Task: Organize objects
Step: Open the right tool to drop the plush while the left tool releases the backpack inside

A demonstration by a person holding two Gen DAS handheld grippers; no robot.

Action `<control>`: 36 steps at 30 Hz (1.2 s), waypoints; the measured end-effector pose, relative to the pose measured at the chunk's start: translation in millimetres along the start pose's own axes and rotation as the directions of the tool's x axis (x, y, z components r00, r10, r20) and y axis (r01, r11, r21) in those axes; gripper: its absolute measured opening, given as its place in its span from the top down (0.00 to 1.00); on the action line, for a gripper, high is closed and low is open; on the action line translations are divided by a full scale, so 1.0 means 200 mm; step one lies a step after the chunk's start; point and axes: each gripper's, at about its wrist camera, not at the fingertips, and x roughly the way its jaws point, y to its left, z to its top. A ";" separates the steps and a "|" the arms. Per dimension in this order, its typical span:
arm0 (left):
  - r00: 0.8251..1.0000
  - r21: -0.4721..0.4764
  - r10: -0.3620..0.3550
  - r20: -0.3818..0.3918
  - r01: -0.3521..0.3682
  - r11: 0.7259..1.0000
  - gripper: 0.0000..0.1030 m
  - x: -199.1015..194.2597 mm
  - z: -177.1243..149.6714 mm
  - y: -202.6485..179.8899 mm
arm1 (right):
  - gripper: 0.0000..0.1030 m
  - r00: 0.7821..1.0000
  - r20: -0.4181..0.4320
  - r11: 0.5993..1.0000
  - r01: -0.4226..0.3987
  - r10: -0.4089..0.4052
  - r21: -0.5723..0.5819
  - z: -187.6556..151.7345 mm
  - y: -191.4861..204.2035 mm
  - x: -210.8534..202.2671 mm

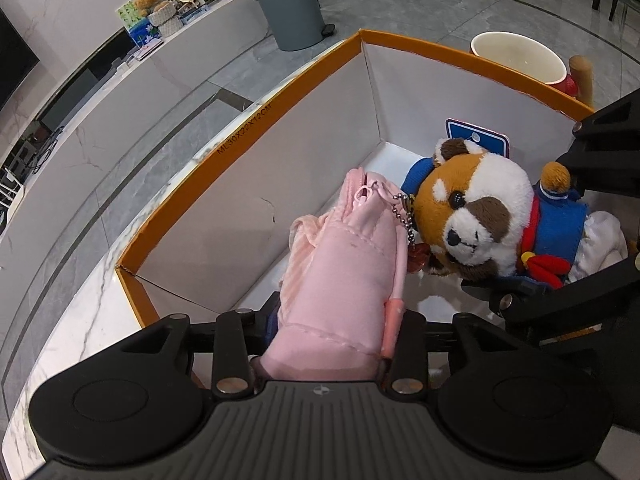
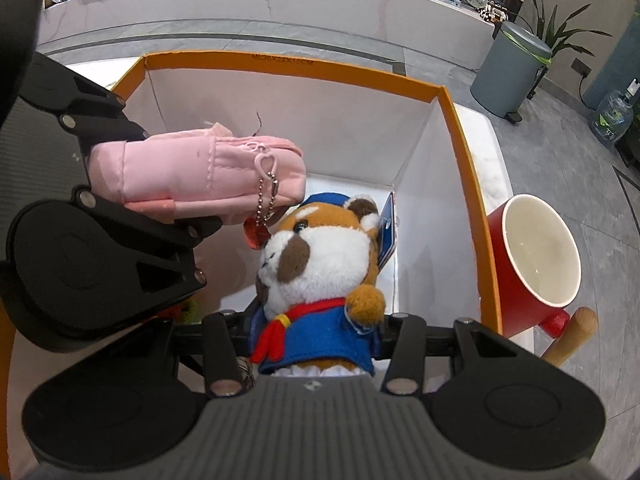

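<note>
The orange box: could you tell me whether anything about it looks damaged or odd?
Mostly fine. The orange box has a small dark scuff or tear on its white inner wall, beside the pink pouch in the left claw. Nothing looks spilled.

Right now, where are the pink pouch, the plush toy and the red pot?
pink pouch [image 1: 344,264], left wrist view, fabric side.
plush toy [image 2: 316,264], right wrist view, white face.
red pot [image 2: 516,280], right wrist view, outer wall.
</note>
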 end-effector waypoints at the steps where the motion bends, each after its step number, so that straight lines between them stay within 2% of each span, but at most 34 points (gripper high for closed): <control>1: 1.000 0.001 0.000 -0.003 0.000 1.000 0.53 0.00 0.00 -0.01 | 0.53 1.000 -0.001 1.000 0.001 -0.001 0.000 0.00 0.00 0.00; 12: 1.000 0.001 -0.002 -0.007 0.002 1.000 0.51 -0.03 -0.03 -0.04 | 0.49 1.000 -0.027 1.000 -0.001 0.001 0.024 -0.01 0.00 0.00; 18: 1.000 -0.012 -0.008 0.012 0.008 1.000 0.38 -0.05 -0.02 -0.01 | 0.43 1.000 -0.020 1.000 0.003 -0.003 0.007 -0.03 0.02 -0.03; 21: 1.000 -0.016 -0.005 0.016 0.005 1.000 0.38 -0.07 -0.01 -0.03 | 0.40 1.000 -0.009 1.000 0.003 -0.003 0.004 -0.04 0.04 -0.06; 27: 0.999 -0.035 -0.011 0.035 0.012 0.999 0.38 -0.11 0.00 -0.05 | 0.40 1.000 0.014 1.000 0.009 -0.009 0.001 -0.02 0.02 -0.11; 30: 0.998 -0.079 -0.055 0.036 0.058 0.995 0.40 -0.11 0.02 -0.02 | 0.40 1.000 0.020 1.000 0.010 -0.010 -0.003 -0.01 0.01 -0.12; 34: 0.987 -0.132 -0.159 0.035 0.162 0.978 0.51 -0.09 0.02 0.03 | 0.40 1.000 0.024 1.000 0.014 -0.014 -0.014 -0.02 0.02 -0.15; 36: 0.982 -0.128 -0.186 0.028 0.189 0.974 0.51 -0.08 0.02 0.04 | 0.40 1.000 0.022 1.000 0.011 -0.011 -0.020 -0.04 0.03 -0.16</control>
